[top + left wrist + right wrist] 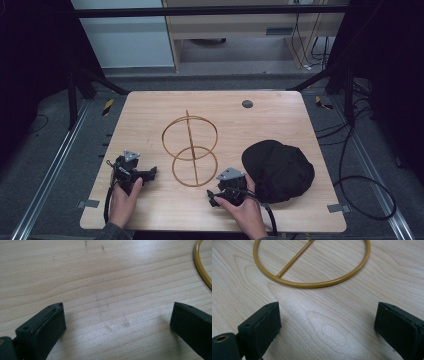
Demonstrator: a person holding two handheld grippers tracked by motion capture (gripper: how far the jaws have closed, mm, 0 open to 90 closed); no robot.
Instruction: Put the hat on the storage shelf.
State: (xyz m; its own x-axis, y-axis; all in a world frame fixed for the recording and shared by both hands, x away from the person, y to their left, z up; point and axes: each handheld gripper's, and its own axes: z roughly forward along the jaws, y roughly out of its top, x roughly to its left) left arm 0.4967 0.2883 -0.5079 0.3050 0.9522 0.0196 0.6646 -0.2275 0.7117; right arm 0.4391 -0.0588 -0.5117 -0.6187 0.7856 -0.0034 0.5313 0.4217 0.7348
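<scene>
A gold wire stand [190, 150] made of two rings joined by a rod sits at the middle of the wooden table [150, 112]. A black cap [280, 169] lies to its right. My left gripper [151, 173] rests on the table left of the stand, jaws wide open over bare wood [118, 307], with the gold ring's edge [200, 266] at the far right of its view. My right gripper [214, 194] sits between the stand and the cap, open and empty [327, 305], facing the lower gold ring [312, 285] just ahead.
A round dark grommet [247, 104] is set in the table's far side. Black frame posts and cables [365, 195] flank the table on the floor. Bare wood lies along the near edge and the far left.
</scene>
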